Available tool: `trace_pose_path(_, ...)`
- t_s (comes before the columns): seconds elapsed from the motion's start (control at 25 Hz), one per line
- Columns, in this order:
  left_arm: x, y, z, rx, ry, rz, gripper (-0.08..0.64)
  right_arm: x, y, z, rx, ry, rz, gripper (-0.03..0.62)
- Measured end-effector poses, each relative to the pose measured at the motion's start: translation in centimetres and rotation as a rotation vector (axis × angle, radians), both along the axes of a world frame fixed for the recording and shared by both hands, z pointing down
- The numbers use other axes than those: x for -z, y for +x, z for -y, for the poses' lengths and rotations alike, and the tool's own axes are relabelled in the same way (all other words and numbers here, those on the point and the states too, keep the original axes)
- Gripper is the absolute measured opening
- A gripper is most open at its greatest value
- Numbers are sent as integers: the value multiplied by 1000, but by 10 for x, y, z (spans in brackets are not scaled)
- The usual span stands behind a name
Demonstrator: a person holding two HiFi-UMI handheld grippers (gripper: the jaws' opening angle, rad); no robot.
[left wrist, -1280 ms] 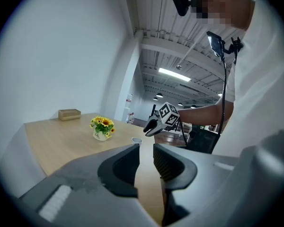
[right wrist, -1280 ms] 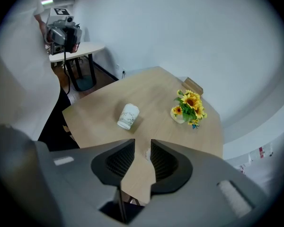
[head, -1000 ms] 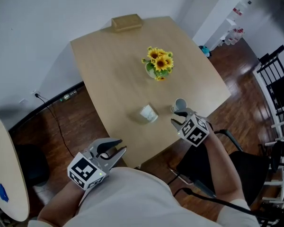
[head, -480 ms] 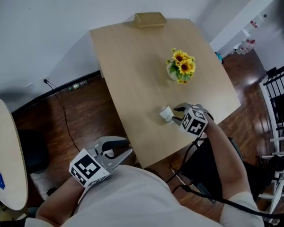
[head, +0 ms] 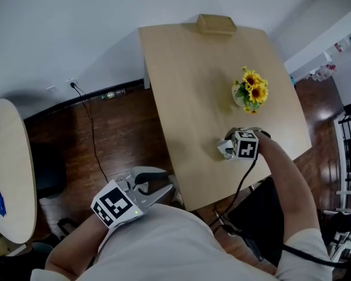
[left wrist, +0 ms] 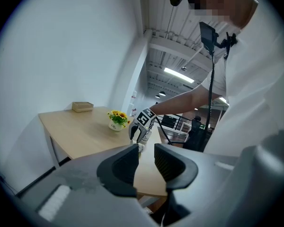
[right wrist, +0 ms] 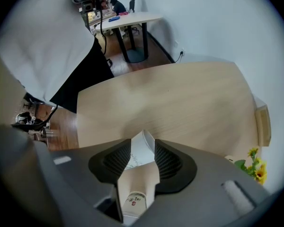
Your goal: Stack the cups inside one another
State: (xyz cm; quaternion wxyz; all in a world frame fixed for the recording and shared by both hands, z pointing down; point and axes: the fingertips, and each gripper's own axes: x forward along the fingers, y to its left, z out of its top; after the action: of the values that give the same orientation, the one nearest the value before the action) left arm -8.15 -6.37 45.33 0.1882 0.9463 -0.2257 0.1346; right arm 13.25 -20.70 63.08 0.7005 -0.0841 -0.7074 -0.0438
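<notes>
A white paper cup (head: 224,150) lies on the wooden table (head: 187,86) near its front edge. My right gripper (head: 231,148) hangs over it, pointing straight down. In the right gripper view the cup (right wrist: 140,156) shows between the jaws, which are opening, and the pads do not visibly press on it. Lower between the jaws is a white piece with red print (right wrist: 133,201); I cannot tell whether it is the second cup. My left gripper (head: 167,185) is off the table over the floor, with a narrow gap between its jaws (left wrist: 146,150) and nothing in it.
A pot of sunflowers (head: 250,92) stands right of the table's middle, and a small tan box (head: 216,23) sits at its far edge. A round table (head: 9,180) is at the left. A cable (head: 93,133) runs over the wooden floor.
My right gripper has gone from beside the upright cup to over the lying cup, turning to point down. The head view swung, so the table sits further right. The left gripper stayed low.
</notes>
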Motion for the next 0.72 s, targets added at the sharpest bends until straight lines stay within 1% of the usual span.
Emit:
trace_pose_path(0.12,-4,-3,0,17,-35,-5,114,-12,8,-1,35,-57,-78,170)
trace_pose_path(0.2,-6,-2,0,20,-52,-7,112,-15,12,-2,38,-83,-103,167)
trace_pose_path(0.24,-7,-1,1,19,-57,-9,112,-16,13,-2,37,-89,-104,151)
trace_pose_path(0.28,-8,0,2,18,-61,-11,112,-16,14,-2,33,-92,-98,127)
trace_pose_path(0.36,-9,3,3,17,-70,-20,112,-16,16,-2,18,-89,-75,108)
trace_pose_path(0.4,-8,5,4,17,-74,-25,112,-16,18,-3,10,-88,-67,71)
trace_pose_path(0.44,-8,7,5,17,-77,-27,112,-16,21,-4,3,-87,-63,51)
trace_pose_path(0.52,-8,9,6,14,-76,-24,112,-16,26,-5,-20,-88,-52,41)
trace_pose_path(0.64,-9,13,6,5,-74,-17,112,-12,29,-5,-86,-83,-3,34)
trace_pose_path(0.72,-10,16,5,-6,-77,-21,112,-7,30,-6,-109,-65,23,29)
